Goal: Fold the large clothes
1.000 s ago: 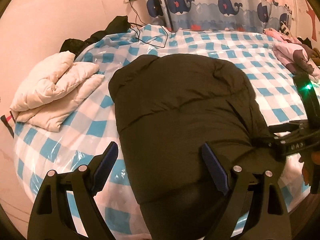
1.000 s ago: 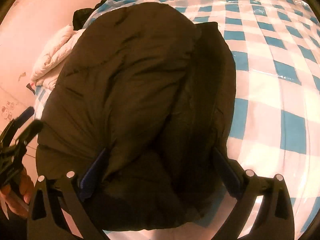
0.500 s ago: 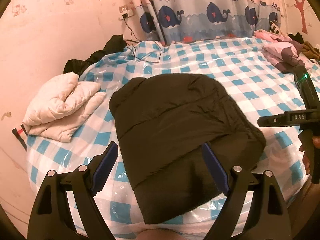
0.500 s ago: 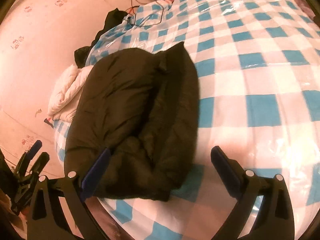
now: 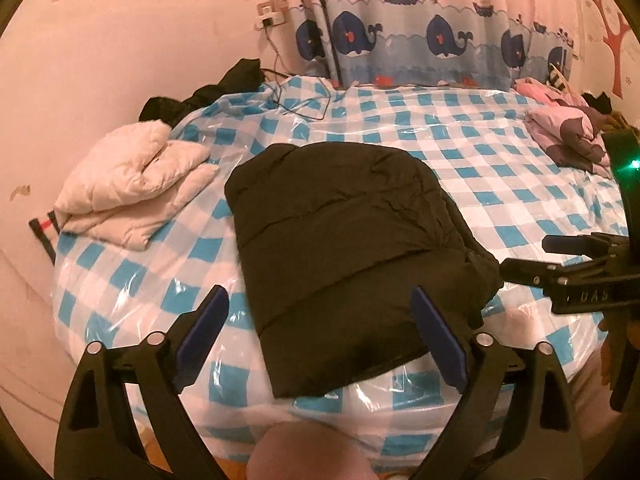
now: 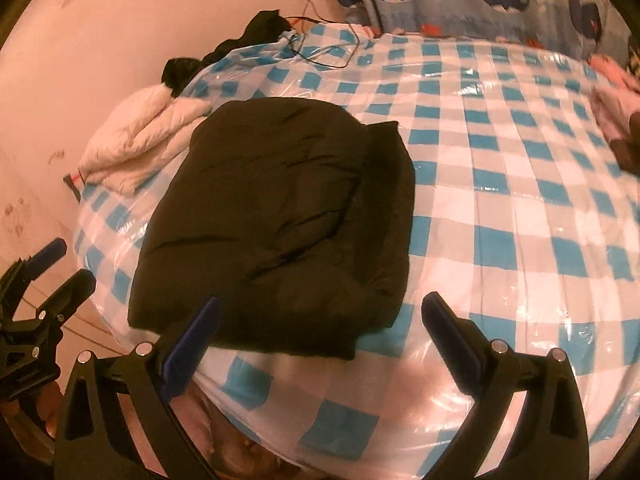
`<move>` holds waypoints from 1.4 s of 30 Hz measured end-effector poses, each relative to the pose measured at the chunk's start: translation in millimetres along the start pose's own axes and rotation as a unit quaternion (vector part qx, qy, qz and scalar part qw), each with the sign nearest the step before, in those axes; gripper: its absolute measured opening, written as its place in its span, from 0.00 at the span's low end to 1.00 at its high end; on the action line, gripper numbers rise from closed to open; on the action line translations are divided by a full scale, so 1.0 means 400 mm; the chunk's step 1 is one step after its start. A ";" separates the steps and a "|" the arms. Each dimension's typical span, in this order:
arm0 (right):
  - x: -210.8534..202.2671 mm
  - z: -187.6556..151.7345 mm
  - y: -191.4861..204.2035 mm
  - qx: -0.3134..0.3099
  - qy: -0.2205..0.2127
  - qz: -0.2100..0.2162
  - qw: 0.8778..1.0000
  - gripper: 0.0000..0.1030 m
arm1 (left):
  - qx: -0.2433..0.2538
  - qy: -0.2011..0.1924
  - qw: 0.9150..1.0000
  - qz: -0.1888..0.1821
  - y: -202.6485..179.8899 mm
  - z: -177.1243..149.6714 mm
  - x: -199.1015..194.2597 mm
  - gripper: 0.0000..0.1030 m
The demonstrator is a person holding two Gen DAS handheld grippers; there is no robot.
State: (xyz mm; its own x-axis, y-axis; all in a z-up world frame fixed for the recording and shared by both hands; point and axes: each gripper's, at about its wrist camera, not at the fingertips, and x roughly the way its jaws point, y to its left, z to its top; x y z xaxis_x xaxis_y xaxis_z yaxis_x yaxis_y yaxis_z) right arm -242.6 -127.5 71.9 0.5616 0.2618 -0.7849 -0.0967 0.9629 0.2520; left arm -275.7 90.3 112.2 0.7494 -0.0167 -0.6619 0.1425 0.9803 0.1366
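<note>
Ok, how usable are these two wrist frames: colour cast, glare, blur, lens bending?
Left wrist view: warm orange cast, strong fisheye bowing with dark corners, glare on the clear plastic sheet covering the checked bed; black folded jacket reads nearly detail-free. Right wrist view: same cast, glare patches on the plastic, and the pink clothes at the right edge are smeared.

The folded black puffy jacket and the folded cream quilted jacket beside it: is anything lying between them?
Nothing: only bare blue-checked bedsheet separates black puffy jacket from cream quilted jacket, clearest in the left wrist view.
</note>
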 end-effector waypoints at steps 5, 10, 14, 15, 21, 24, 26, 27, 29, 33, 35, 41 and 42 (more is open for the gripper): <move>-0.018 -0.012 0.064 -0.028 0.002 -0.016 0.999 0.94 | -0.021 0.011 1.000 -0.005 0.026 -0.018 -0.014 0.89; -0.029 -0.018 0.113 -0.044 0.006 -0.017 0.999 0.94 | -0.024 0.014 1.000 -0.002 0.046 -0.031 -0.025 0.90; -0.032 -0.021 0.139 -0.052 0.007 -0.018 0.998 0.94 | -0.037 0.015 0.999 -0.001 0.071 -0.038 -0.032 0.90; -0.032 -0.023 0.145 -0.053 0.008 -0.018 0.998 0.94 | -0.039 0.015 0.999 -0.001 0.074 -0.037 -0.032 0.90; -0.022 -0.028 0.174 -0.059 0.016 -0.016 0.998 0.94 | -0.048 0.016 0.999 0.001 0.093 -0.045 -0.037 0.90; -0.015 -0.031 0.185 -0.062 0.019 -0.017 0.998 0.94 | -0.053 0.018 0.998 0.001 0.103 -0.048 -0.035 0.90; -0.011 -0.032 0.188 -0.063 0.022 -0.016 0.998 0.94 | -0.056 0.020 0.998 0.001 0.109 -0.051 -0.033 0.90; -0.010 -0.032 0.188 -0.064 0.022 -0.016 0.998 0.94 | -0.058 0.021 0.998 -0.001 0.112 -0.052 -0.032 0.90; -0.006 -0.033 0.191 -0.064 0.024 -0.016 0.998 0.94 | -0.059 0.022 0.998 0.000 0.115 -0.053 -0.031 0.90; -0.003 -0.034 0.193 -0.064 0.026 -0.016 0.997 0.94 | -0.061 0.027 0.998 -0.005 0.117 -0.058 -0.023 0.92; 0.000 -0.035 0.194 -0.064 0.027 -0.016 0.997 0.94 | -0.065 0.034 0.997 -0.011 0.118 -0.060 -0.016 0.92; 0.007 -0.040 0.186 -0.062 0.030 -0.017 0.998 0.94 | -0.076 0.047 0.996 -0.012 0.123 -0.067 0.003 0.92; 0.008 -0.041 0.185 -0.061 0.030 -0.017 0.998 0.94 | -0.076 0.048 0.996 -0.013 0.123 -0.068 0.005 0.92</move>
State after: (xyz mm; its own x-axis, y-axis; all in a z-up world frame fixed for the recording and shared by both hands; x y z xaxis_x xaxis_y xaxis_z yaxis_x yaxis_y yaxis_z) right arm -261.5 -54.3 78.6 0.5163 0.2280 -0.8255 -0.1799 0.9713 0.1558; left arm -284.7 143.7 97.7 0.6806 -0.0298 -0.7321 0.0547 0.9984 0.0102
